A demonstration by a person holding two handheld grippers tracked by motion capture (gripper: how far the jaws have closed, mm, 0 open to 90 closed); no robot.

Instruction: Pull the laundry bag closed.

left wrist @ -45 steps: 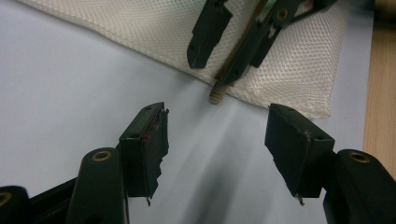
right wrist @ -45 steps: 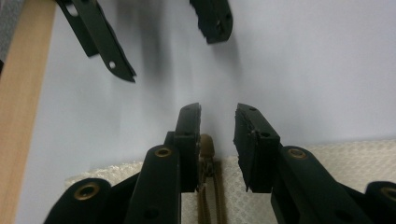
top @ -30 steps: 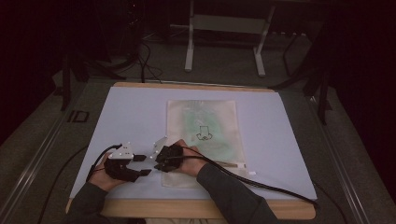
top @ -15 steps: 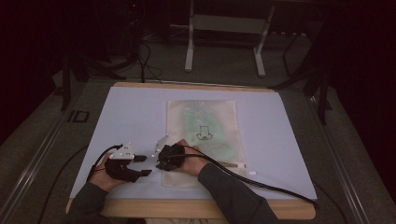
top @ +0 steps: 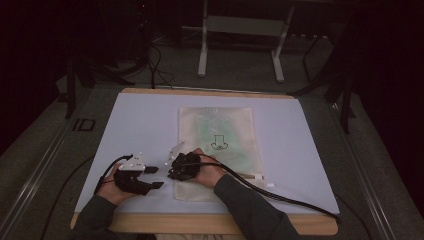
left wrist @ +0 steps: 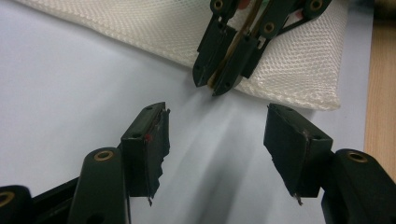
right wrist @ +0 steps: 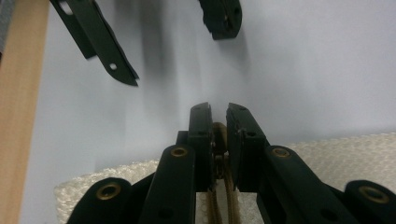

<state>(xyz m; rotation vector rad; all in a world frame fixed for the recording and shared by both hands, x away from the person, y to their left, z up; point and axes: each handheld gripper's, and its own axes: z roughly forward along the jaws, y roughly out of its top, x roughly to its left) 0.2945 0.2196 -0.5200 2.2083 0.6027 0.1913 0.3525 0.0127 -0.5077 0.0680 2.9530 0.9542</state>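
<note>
Dim floor and metal stand legs (top: 240, 45) surround a wooden table (top: 225, 224) under a pale blue sheet (top: 300, 145). On it, the right gripper (top: 176, 169) has just been closing its jaws, which now pinch a tan zipper pull (right wrist: 219, 140) at the near left corner of the mesh bag (top: 220, 145). The right gripper view shows that pull between the pads; the high view is too coarse for it. Just beside it, the left gripper (top: 156, 177) hovers spread apart, grasping nothing; its own view shows bare sheet between the pads (left wrist: 156, 140). Green contents show through the bag.
</note>
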